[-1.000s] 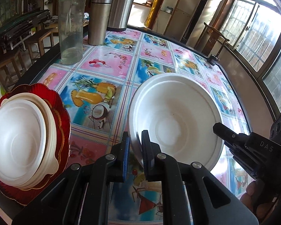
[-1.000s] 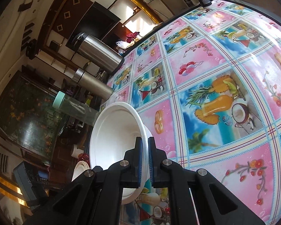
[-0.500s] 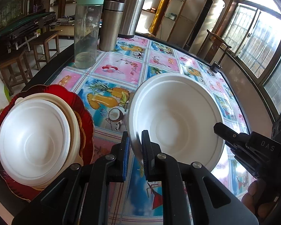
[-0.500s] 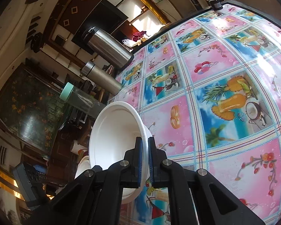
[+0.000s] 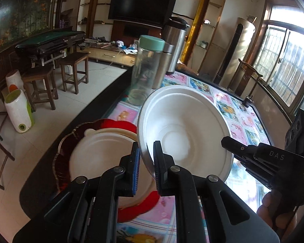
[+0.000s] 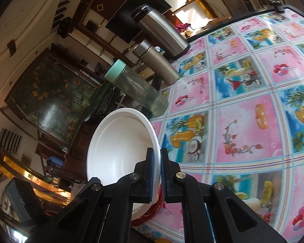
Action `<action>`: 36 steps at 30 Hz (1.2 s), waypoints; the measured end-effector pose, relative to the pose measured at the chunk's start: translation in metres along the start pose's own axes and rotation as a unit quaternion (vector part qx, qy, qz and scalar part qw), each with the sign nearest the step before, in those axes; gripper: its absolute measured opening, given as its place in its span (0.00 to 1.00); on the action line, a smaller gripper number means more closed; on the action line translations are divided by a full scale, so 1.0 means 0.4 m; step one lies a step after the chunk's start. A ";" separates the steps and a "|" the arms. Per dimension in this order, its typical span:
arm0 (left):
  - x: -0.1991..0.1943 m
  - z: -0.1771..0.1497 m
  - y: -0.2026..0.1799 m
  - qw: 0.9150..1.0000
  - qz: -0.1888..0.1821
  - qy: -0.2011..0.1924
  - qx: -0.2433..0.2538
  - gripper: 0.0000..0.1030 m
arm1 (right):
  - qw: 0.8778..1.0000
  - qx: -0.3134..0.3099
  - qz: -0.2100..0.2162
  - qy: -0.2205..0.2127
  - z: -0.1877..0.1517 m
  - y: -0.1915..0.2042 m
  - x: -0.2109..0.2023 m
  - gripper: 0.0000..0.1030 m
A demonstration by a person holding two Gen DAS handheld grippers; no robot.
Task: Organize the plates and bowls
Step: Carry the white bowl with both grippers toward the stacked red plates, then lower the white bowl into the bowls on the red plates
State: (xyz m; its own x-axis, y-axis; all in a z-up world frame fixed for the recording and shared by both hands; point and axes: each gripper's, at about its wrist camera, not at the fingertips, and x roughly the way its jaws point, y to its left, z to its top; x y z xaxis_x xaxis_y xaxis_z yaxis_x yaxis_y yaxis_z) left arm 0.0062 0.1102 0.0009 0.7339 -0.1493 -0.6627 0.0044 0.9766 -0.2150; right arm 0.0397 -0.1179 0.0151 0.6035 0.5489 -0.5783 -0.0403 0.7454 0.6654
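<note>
A white bowl (image 5: 184,133) hangs tilted in the air, its inside facing both cameras. My left gripper (image 5: 146,158) is shut on its near rim. My right gripper (image 5: 228,143) pinches the opposite rim, and in the right wrist view it (image 6: 157,158) is shut on the bowl (image 6: 121,145). Below and left of the bowl, a stack of white plates (image 5: 99,158) lies on a red scalloped plate (image 5: 115,124) near the table's left edge. The red plate (image 6: 152,212) shows only partly under the bowl in the right wrist view.
A clear bottle with a mint lid (image 5: 146,70), a steel flask (image 5: 165,66) and a large steel thermos (image 5: 176,40) stand behind the bowl. The patterned tablecloth (image 6: 243,133) stretches to the right. Wooden stools (image 5: 73,68) stand on the floor beyond the table's dark edge (image 5: 87,117).
Both grippers have lifted the bowl and carried it left, so it now overlaps the stack on the red plate. The left camera has tipped upward, showing more of the room.
</note>
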 end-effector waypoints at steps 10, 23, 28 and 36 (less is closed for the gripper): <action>0.019 -0.032 0.162 0.997 0.058 0.025 -0.038 0.11 | 0.997 -0.046 -0.004 0.060 -0.083 0.104 0.161 0.06; 0.047 -0.060 0.172 0.996 0.049 0.060 -0.040 0.12 | 0.996 -0.048 -0.022 0.077 -0.101 0.075 0.196 0.06; 0.051 -0.065 0.181 0.995 0.051 0.067 -0.044 0.13 | 0.995 -0.047 -0.022 0.082 -0.104 0.069 0.201 0.07; 0.044 -0.077 0.196 0.994 0.078 0.069 -0.044 0.49 | 0.995 -0.049 -0.016 0.080 -0.100 0.065 0.196 0.10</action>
State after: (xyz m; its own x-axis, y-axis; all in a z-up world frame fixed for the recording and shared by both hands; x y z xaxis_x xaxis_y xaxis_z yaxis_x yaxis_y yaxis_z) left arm -0.0014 0.1793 -0.0496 0.6205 -0.0229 -0.7839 -0.1657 0.9732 -0.1597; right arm 0.0544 -0.0402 -0.0317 0.4713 0.5717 -0.6716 -0.1055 0.7925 0.6007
